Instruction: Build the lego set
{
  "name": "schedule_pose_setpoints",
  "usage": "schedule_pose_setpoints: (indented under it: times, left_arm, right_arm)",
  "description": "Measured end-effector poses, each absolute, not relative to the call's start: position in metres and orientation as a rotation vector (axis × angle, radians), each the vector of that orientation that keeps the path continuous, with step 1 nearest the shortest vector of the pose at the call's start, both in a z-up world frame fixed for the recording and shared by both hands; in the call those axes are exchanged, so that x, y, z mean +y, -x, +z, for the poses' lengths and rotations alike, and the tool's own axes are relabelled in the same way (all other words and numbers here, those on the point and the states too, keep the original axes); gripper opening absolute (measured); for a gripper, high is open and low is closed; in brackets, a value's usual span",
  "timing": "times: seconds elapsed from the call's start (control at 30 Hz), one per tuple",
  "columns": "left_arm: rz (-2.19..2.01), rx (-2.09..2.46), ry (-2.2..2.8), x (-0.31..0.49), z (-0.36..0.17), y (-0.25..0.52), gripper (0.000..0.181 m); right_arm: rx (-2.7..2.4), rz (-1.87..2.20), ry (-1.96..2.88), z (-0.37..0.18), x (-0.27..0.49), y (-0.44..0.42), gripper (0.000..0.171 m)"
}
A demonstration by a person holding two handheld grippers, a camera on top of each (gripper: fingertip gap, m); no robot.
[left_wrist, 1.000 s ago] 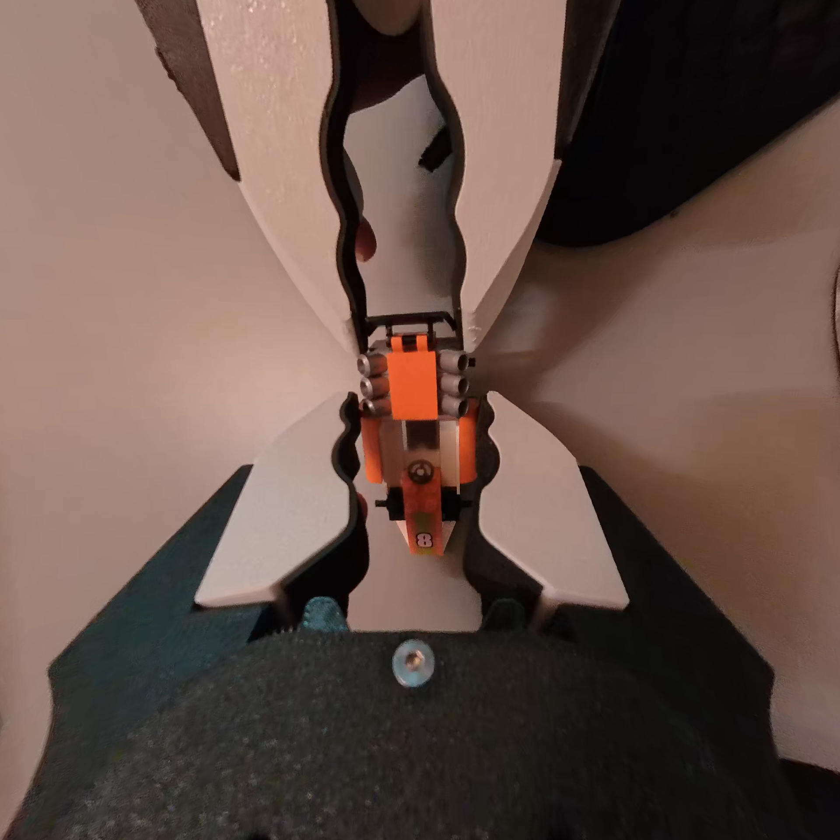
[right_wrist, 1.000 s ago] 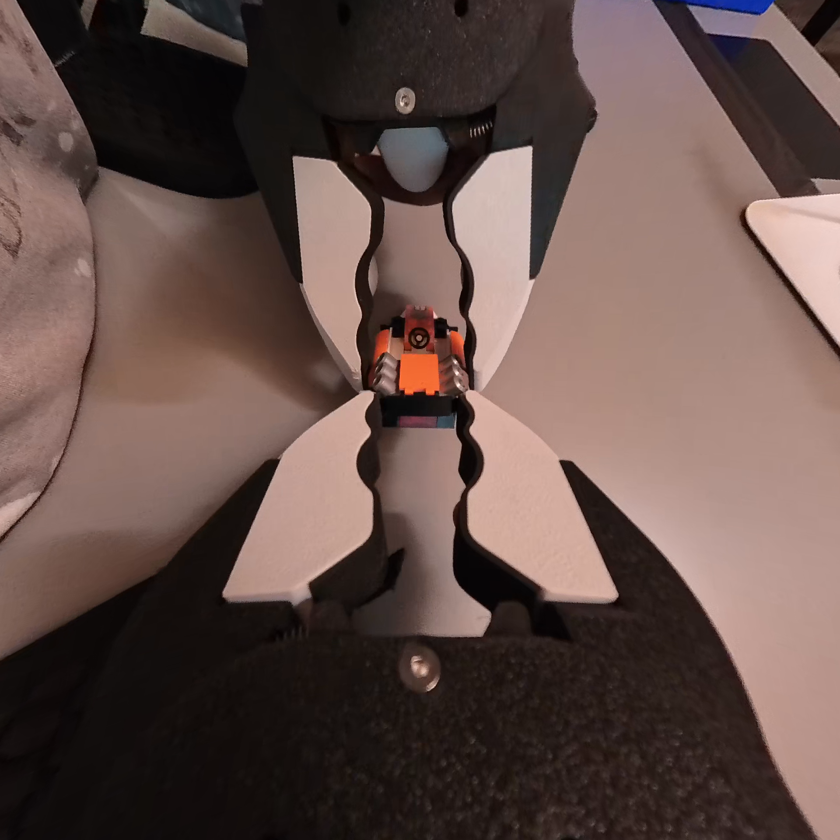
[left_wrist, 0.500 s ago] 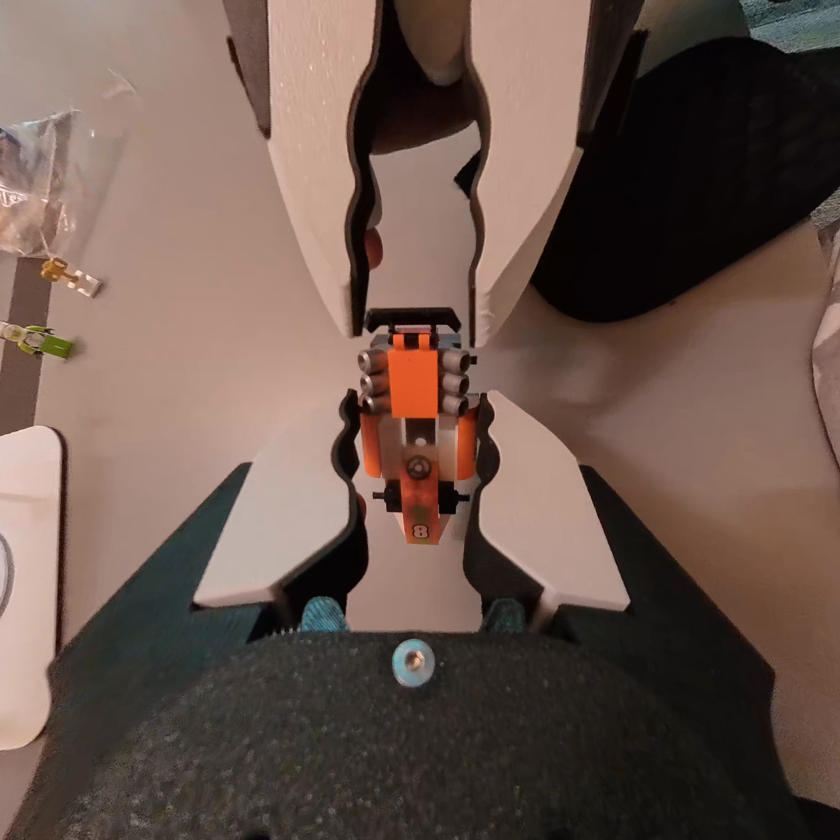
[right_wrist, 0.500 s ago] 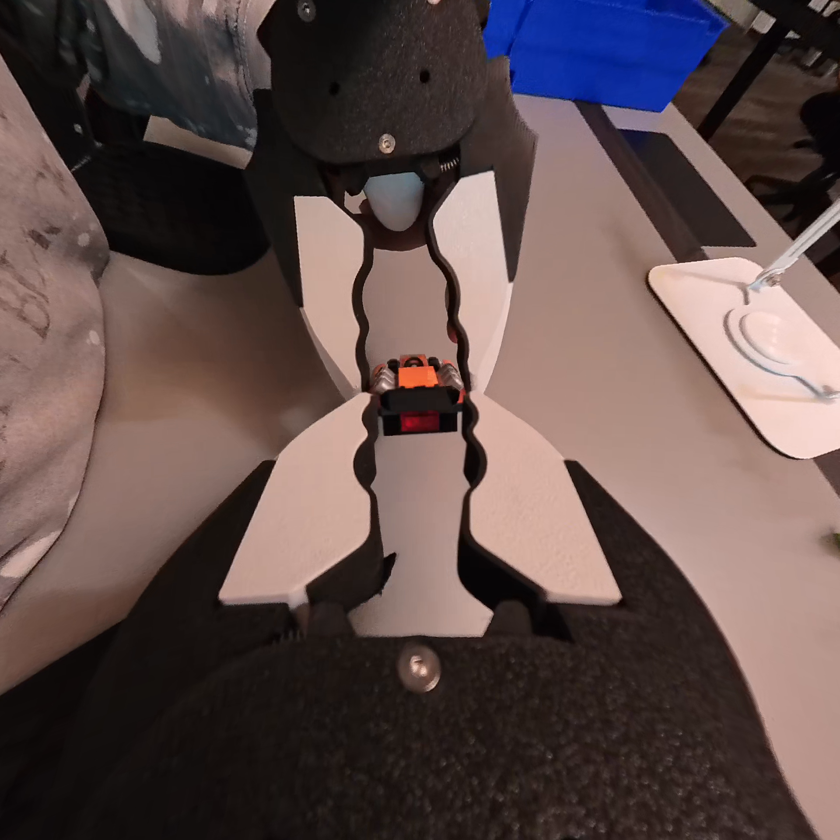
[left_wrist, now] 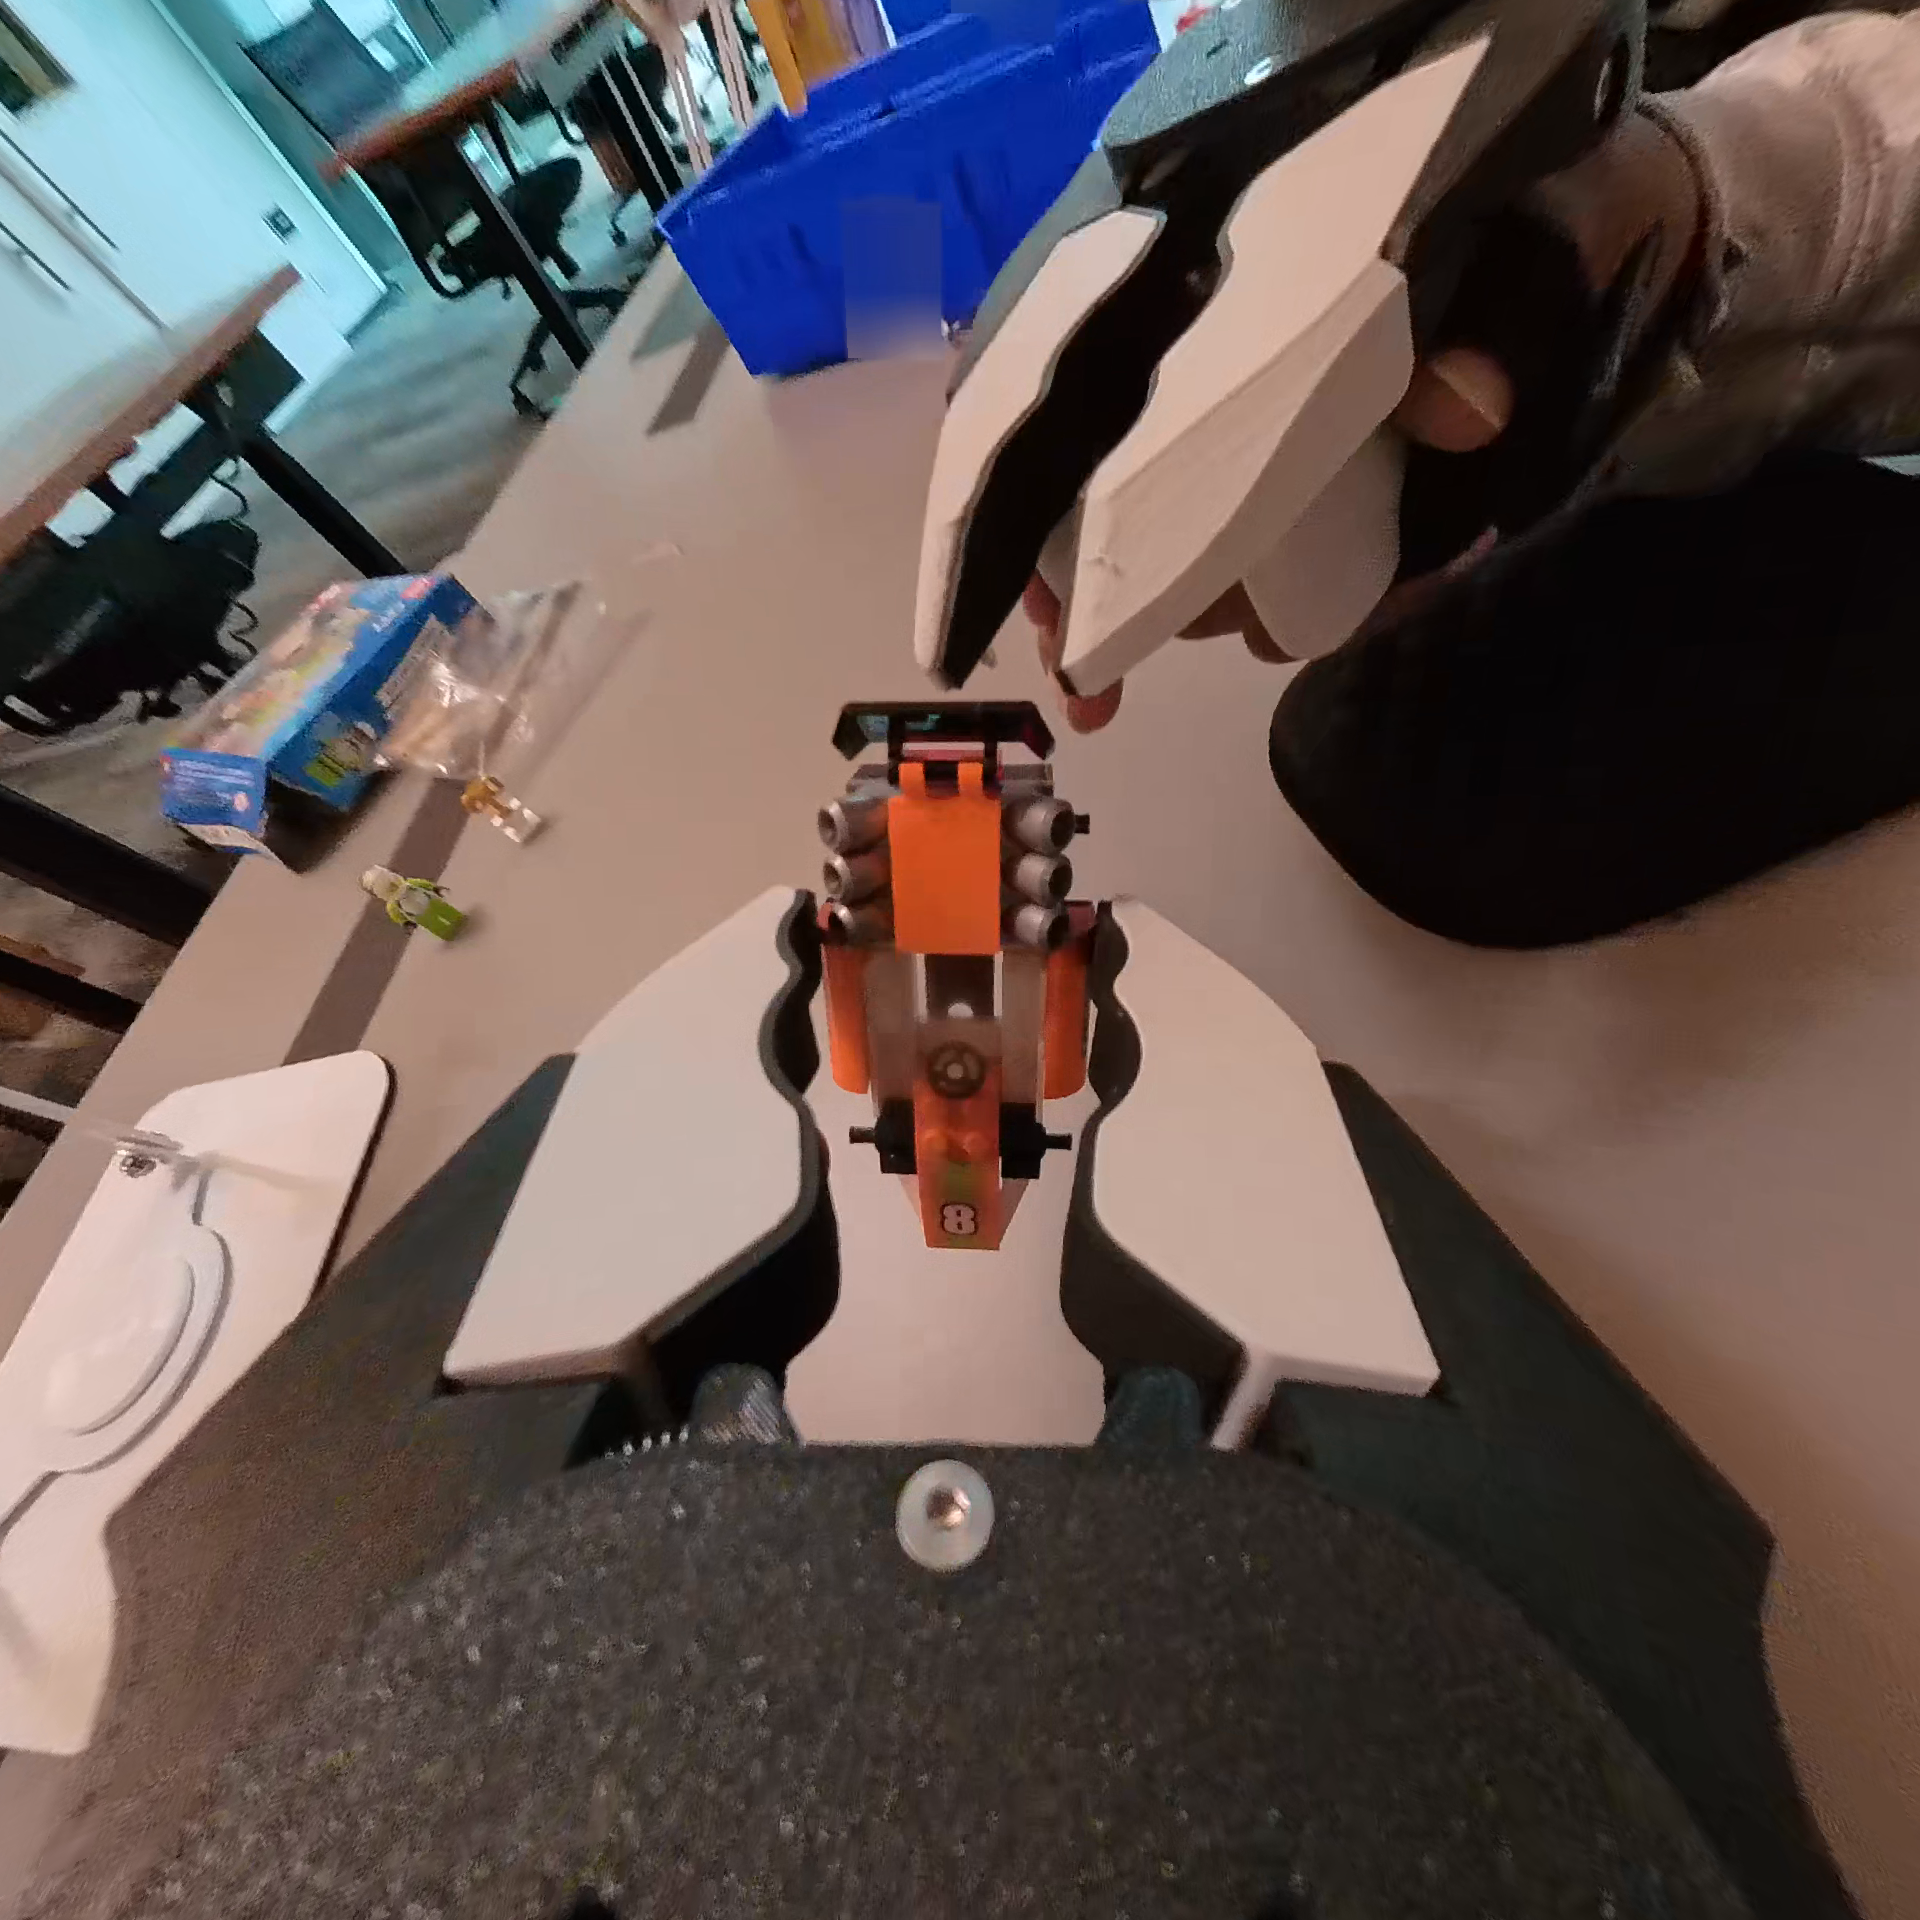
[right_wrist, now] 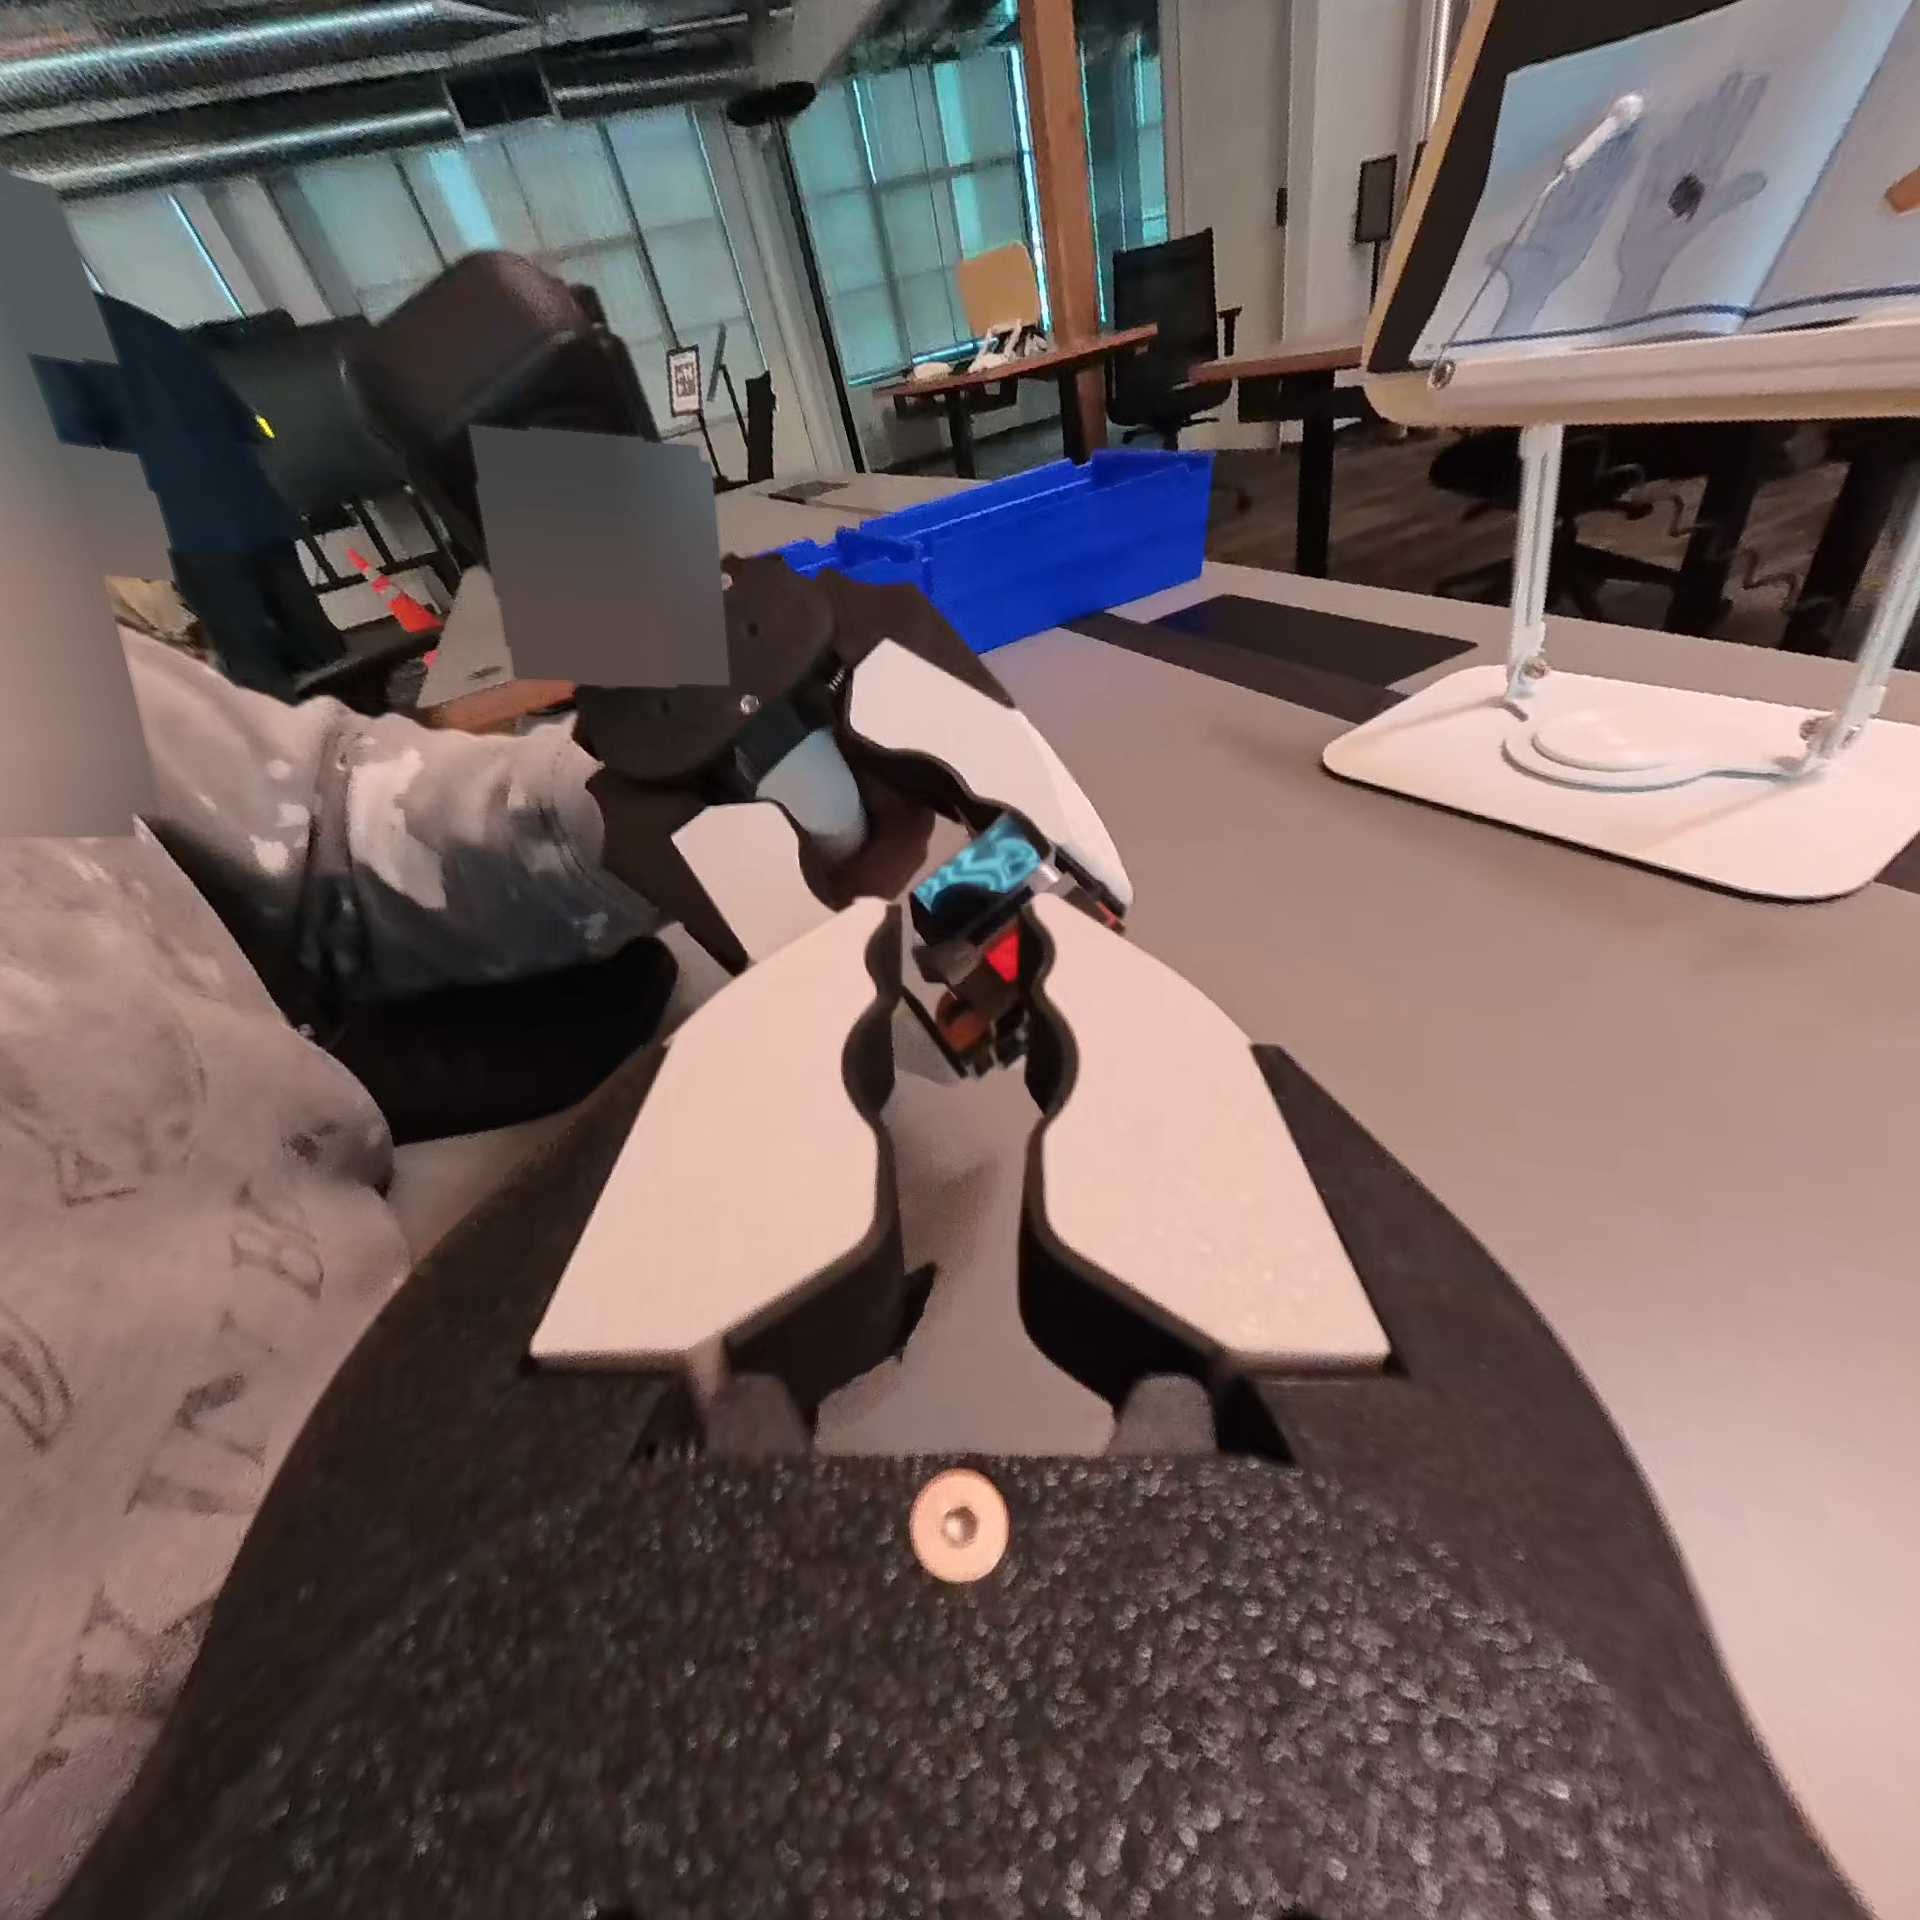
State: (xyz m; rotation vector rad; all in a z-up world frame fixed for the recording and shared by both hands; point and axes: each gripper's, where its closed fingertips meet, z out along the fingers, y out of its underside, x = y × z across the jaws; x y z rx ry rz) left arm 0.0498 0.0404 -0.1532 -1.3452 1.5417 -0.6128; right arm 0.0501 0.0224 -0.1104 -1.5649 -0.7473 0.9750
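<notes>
Clamping the orange lego car (left_wrist: 951,997) is the left gripper (left_wrist: 951,940). Right gripper (left_wrist: 1013,665) hangs just above its spoiler, jaws parted, empty.

We see warm indoor light and daylit windows (right_wrist: 914,208) behind. Edges bend wide-angle. Background smears with motion blur.

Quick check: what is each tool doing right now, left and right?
Left tool: shut on the orange lego car.
Right tool: open, tips just off the car's black rear wing, holding nothing.
</notes>
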Motion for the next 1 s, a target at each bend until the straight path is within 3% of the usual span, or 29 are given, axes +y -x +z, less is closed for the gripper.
schedule_pose_setpoints:
  times: [0.4,0.6,1.0]
  left_arm:
    - [-0.538,1.539,1.352,0.036,-0.159,-0.05,0.05]
    - [-0.487,1.54,1.371,0.041,-0.161,-0.05,0.05]
    - [-0.259,1.351,1.277,0.058,-0.142,-0.048,0.05]
  right_arm:
    - [-1.035,0.461,1.519,-0.115,0.019,-0.031,0.017]
    - [-0.99,0.482,1.528,-0.112,0.021,-0.035,0.017]
    - [-0.455,0.814,1.68,-0.121,0.042,-0.04,0.052]
